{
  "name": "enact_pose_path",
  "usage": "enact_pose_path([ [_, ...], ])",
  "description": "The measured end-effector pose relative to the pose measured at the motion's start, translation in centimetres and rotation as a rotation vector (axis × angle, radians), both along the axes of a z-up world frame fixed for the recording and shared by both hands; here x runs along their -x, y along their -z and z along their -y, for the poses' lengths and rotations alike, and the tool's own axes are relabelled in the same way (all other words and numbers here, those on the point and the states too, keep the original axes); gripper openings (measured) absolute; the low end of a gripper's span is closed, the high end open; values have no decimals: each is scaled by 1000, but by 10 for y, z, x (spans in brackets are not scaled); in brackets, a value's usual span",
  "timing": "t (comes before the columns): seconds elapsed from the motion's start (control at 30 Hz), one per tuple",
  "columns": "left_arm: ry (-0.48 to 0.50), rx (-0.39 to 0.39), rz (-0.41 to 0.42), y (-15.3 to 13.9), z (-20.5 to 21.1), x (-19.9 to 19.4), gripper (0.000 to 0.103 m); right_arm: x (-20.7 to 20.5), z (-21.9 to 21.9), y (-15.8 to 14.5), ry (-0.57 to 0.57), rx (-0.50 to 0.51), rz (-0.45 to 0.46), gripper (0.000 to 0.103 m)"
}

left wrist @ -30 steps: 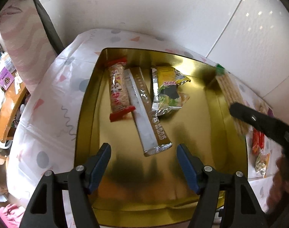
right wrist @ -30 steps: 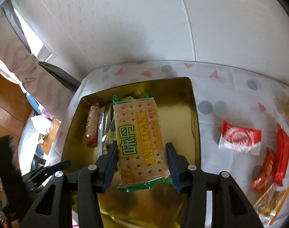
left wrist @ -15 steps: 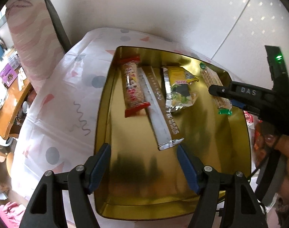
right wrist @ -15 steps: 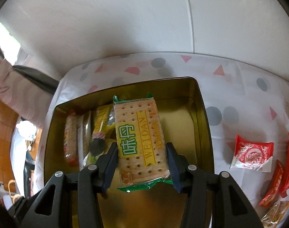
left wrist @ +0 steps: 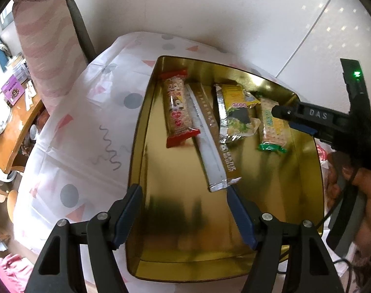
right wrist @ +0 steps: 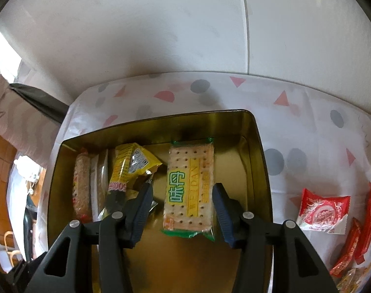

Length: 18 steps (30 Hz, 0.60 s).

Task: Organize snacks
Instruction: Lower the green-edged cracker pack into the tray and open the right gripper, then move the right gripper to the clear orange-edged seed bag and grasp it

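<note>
Left tongs [left wrist: 183,210] hang open and empty over the gold metal tin [right wrist: 261,151]. Farther right, the green-edged yellow cracker packet [right wrist: 189,190] lies flat on the tin's floor between the right tongs [right wrist: 181,206], whose jaws stand apart from it.

Right frame edge cuts off the red packets [right wrist: 366,229] beside the tin [right wrist: 263,171].
</note>
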<state>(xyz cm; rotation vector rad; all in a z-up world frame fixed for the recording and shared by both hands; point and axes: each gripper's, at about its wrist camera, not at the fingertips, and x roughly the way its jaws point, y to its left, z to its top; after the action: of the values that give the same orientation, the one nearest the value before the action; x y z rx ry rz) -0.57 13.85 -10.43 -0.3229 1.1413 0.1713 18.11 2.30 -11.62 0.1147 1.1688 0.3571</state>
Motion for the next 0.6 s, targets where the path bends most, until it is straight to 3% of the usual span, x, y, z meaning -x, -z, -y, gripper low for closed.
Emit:
enact_pose_path([
  [0.27,39,12,-5,-2,19,-9,79,21,16,-22,-4,-18,51,52],
  [0.6,80,10,-2,-6,43,-14,79,46,38,-38,17,-17,106,52],
])
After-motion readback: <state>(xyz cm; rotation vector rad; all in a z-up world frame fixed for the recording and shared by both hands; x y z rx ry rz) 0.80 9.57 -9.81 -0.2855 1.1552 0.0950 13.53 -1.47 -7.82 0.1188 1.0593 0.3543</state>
